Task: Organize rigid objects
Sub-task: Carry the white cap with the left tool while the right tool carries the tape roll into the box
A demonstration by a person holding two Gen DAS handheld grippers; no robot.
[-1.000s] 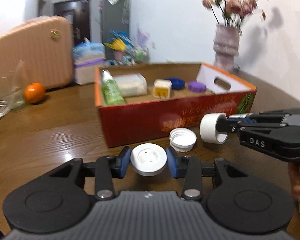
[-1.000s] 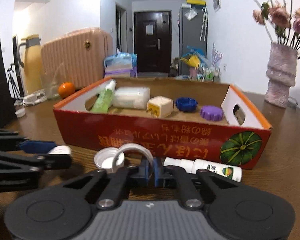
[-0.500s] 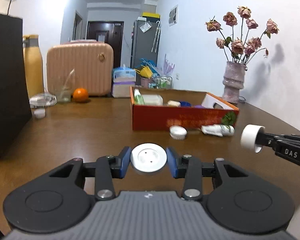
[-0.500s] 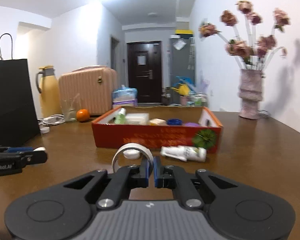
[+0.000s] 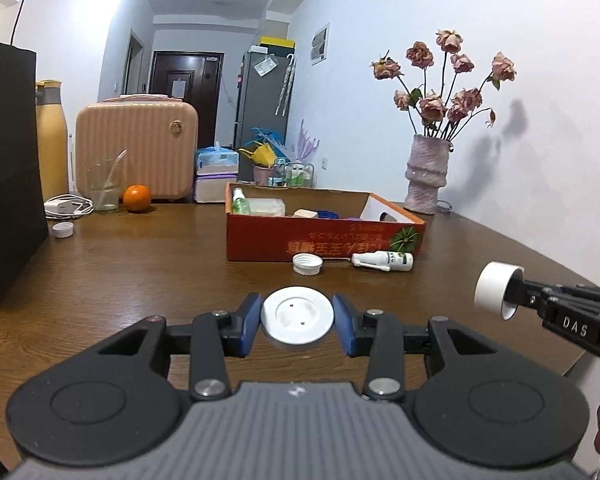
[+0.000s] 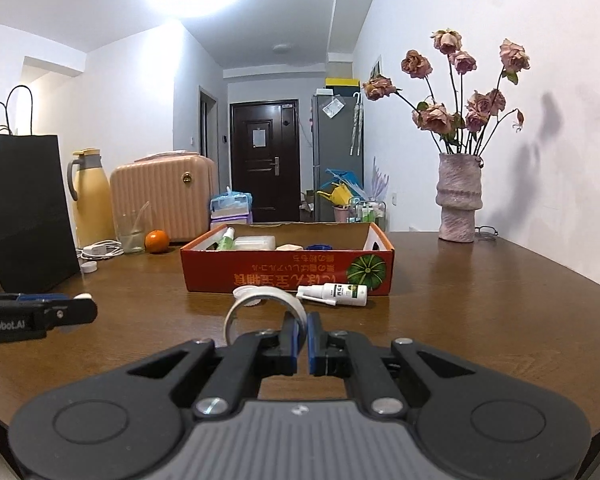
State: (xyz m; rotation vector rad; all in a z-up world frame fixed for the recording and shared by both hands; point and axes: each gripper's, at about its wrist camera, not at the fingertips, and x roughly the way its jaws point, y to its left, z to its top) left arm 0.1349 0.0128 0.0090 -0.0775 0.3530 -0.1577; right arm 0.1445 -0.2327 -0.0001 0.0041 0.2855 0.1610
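My left gripper (image 5: pixel 298 322) is shut on a white round lid (image 5: pixel 298 316), held flat above the table's near edge. My right gripper (image 6: pixel 303 330) is shut on the rim of a white tape ring (image 6: pixel 260 304); the ring also shows in the left wrist view (image 5: pixel 496 290). An orange-red cardboard box (image 5: pixel 324 240) stands mid-table and holds a green bottle, a clear case, a cream block and blue and purple caps. A white screw cap (image 5: pixel 307 263) and a white spray bottle (image 5: pixel 382 261) lie on the table in front of the box.
A vase of dried roses (image 5: pixel 426 176) stands at the back right. A black paper bag (image 5: pixel 8 168) stands at the left. A glass (image 5: pixel 104 186), an orange (image 5: pixel 137 198), a charger cable, a small white cap (image 5: pixel 63 230) and a pink suitcase (image 5: pixel 136 152) sit at the back left.
Both grippers have pulled back from the box toward the table's near edge, each keeping its object. The box, screw cap and spray bottle now lie farther away.
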